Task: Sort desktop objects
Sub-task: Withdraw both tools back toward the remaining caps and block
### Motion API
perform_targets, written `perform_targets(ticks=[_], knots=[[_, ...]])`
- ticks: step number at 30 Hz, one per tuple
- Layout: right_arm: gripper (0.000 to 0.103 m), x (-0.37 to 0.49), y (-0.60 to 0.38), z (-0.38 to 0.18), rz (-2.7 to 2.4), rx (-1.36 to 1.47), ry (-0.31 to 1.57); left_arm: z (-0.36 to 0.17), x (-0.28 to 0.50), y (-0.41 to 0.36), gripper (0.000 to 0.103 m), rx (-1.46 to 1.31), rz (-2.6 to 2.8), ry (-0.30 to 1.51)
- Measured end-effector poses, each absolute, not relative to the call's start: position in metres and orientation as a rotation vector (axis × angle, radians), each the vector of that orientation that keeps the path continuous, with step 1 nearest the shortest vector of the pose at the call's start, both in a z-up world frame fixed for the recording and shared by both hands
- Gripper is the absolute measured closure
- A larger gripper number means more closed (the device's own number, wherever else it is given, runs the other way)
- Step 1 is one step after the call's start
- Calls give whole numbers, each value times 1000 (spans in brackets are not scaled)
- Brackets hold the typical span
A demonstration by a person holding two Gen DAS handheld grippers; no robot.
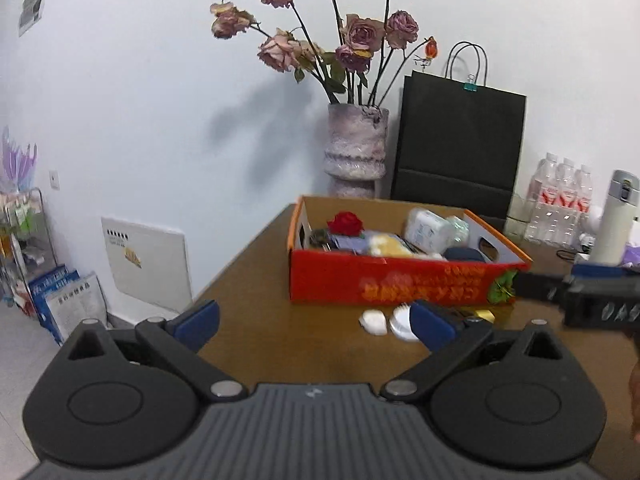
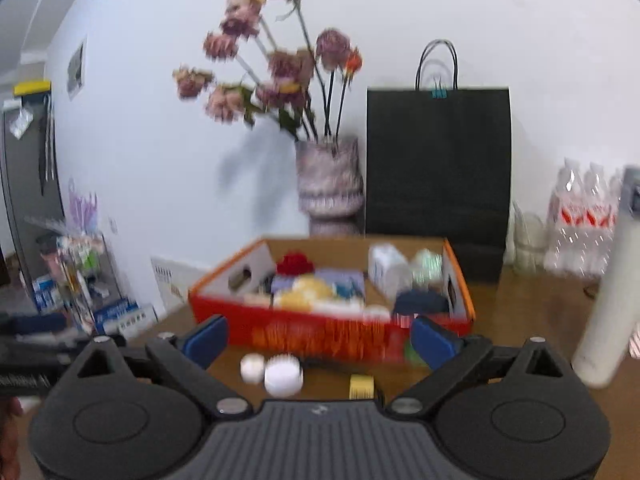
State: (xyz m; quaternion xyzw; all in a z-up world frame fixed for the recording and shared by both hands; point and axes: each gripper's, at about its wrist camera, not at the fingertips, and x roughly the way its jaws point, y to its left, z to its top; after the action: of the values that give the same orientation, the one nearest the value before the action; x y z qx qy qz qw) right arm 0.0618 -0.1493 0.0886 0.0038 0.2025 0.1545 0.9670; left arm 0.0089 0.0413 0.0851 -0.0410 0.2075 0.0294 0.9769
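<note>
Both grippers hang wide apart and empty over a brown desk point(image 1: 248, 308), facing a red cardboard box point(image 1: 396, 280) already well stocked with sorted odds and ends: a red fabric rose point(image 1: 345, 223), a white packet point(image 1: 428, 227), a yellow bundle point(image 1: 390, 245) and a dark rounded item point(image 1: 464, 255). The left gripper point(image 1: 316, 322) has its blue pads spread with only bare desk between them. The right gripper point(image 2: 318, 338) is likewise released, holding nothing.

Left on the desk, just in front of the box's near wall, are three small stragglers: a small white piece point(image 2: 252, 367), touching or just beside a round white lid-like disc point(image 2: 283, 374), and to their right a little yellow block point(image 2: 361, 387). In the right wrist view all three lie between the spread fingers, near the gripper's body.

Judging by the full box and the empty tongs, the sorting is between pick-ups, with most of the work done. The next move appears to call for lowering one gripper onto one of the small pieces, likely the white disc, and closing carefully, since the flat, low shape offers little to pinch.

A vase of dried roses point(image 1: 355, 148), a black paper bag point(image 1: 460, 136) and a white flask point(image 1: 614, 220) stand at the far side, well apart from the action.
</note>
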Motion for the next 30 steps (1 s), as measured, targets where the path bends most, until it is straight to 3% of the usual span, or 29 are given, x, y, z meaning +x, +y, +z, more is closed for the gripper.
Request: perform_targets(ticks=[15, 30], knots=[[0, -41, -170, 33, 249, -8, 544, 39, -57, 25, 0, -91, 35, 494], [0, -42, -179, 35, 225, -15, 545, 37, -40, 19, 0, -94, 4, 561]])
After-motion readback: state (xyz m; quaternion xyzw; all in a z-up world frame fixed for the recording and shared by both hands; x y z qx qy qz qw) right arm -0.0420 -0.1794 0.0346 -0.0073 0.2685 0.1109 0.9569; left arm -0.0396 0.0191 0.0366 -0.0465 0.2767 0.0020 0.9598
